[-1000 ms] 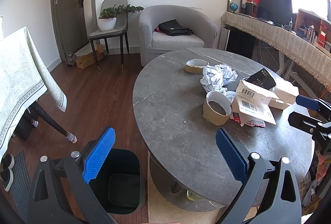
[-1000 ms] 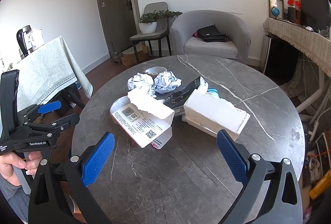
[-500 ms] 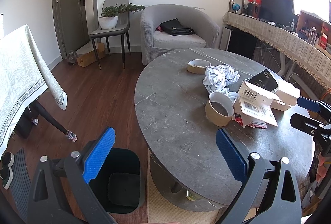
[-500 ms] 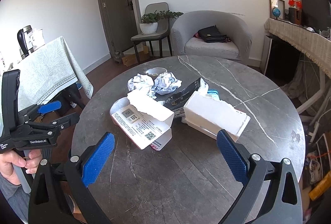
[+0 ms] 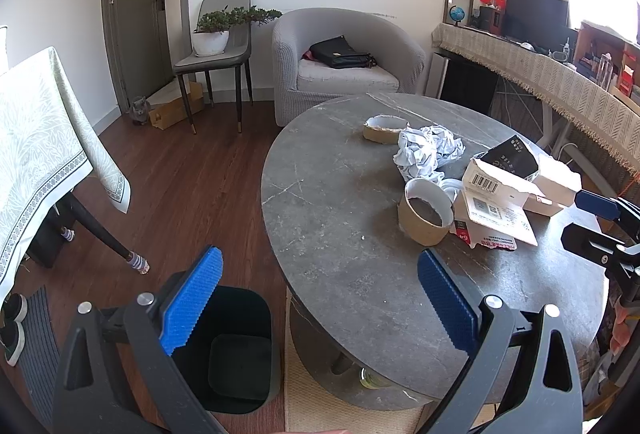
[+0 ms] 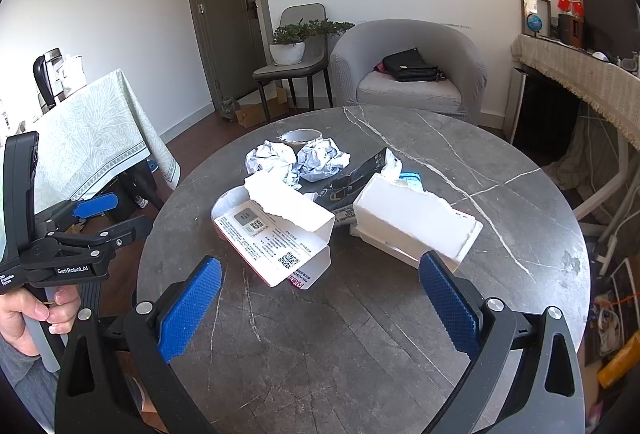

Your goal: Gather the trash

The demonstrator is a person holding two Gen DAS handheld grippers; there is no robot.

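Lying in a cluster toward the far middle of the round grey table (image 6: 400, 314) are two crumpled paper balls (image 6: 320, 157), two brown tape rolls (image 5: 426, 211), two torn white boxes (image 6: 280, 230) and one black packet (image 6: 356, 177). The right gripper (image 6: 320, 298), jaws spread wide and empty, hovers over the near edge, the boxes just ahead. The left gripper (image 5: 320, 298), equally spread, hangs past the table's left edge, above one dark bin (image 5: 236, 350).

Grey marble table (image 6: 400, 334) with white veins under blue ribbed pads (image 6: 188, 308). White crumpled paper (image 6: 320, 157) beyond jaws. Brown paper cup (image 5: 426, 211), white inside rim. Black bin (image 5: 236, 350) below left jaws.
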